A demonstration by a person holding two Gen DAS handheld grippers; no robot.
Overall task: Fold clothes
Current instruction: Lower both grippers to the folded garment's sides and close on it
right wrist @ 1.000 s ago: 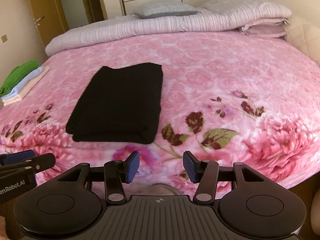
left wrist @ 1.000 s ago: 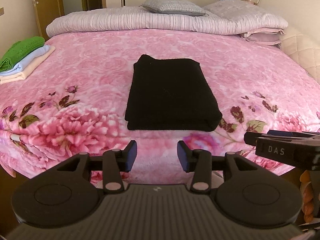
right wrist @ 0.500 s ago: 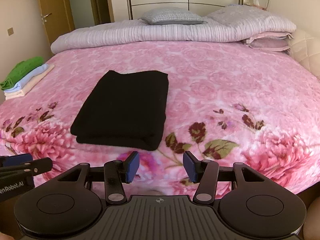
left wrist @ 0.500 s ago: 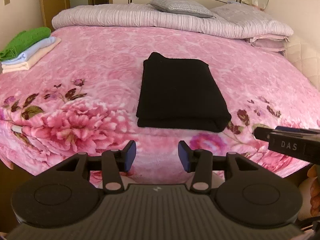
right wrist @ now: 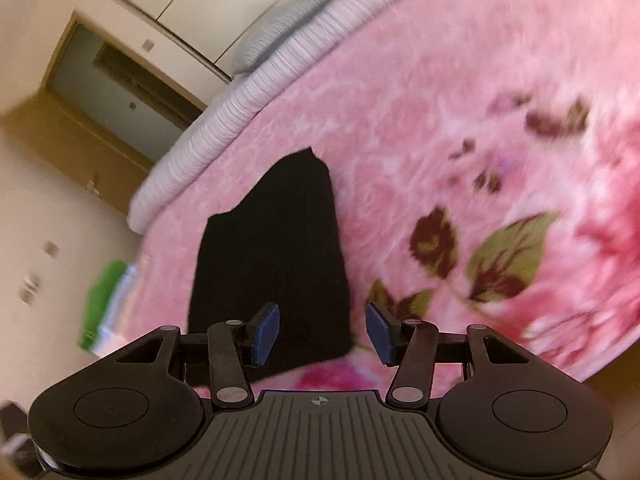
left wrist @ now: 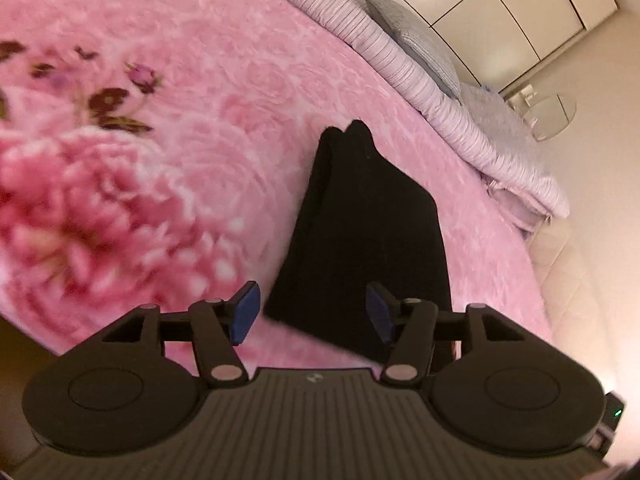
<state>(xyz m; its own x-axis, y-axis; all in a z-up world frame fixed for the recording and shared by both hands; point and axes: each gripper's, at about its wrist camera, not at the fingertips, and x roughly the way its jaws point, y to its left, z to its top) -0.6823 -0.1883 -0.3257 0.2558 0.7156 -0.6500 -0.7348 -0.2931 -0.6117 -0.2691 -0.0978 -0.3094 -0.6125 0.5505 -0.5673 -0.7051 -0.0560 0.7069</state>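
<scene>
A folded black garment [left wrist: 368,232] lies flat on the pink floral blanket [left wrist: 168,128]. In the left wrist view my left gripper [left wrist: 313,313] is open, tilted, with its blue pads either side of the garment's near left corner, close above it. In the right wrist view the same black garment [right wrist: 272,256] fills the middle, and my right gripper [right wrist: 322,334] is open over its near right corner. Neither gripper holds anything. Both views are rolled sideways and blurred.
Striped lilac bedding [left wrist: 404,64] and pillows lie along the bed's far end. A stack of folded towels, green on top [right wrist: 104,300], sits at the bed's left edge. A wooden door [right wrist: 84,148] and wardrobe fronts [left wrist: 520,4] stand behind.
Both grippers have moved in toward the black garment's near edge and rolled, left view tilting one way, right view the other. Both stay open. The garment has not moved.
</scene>
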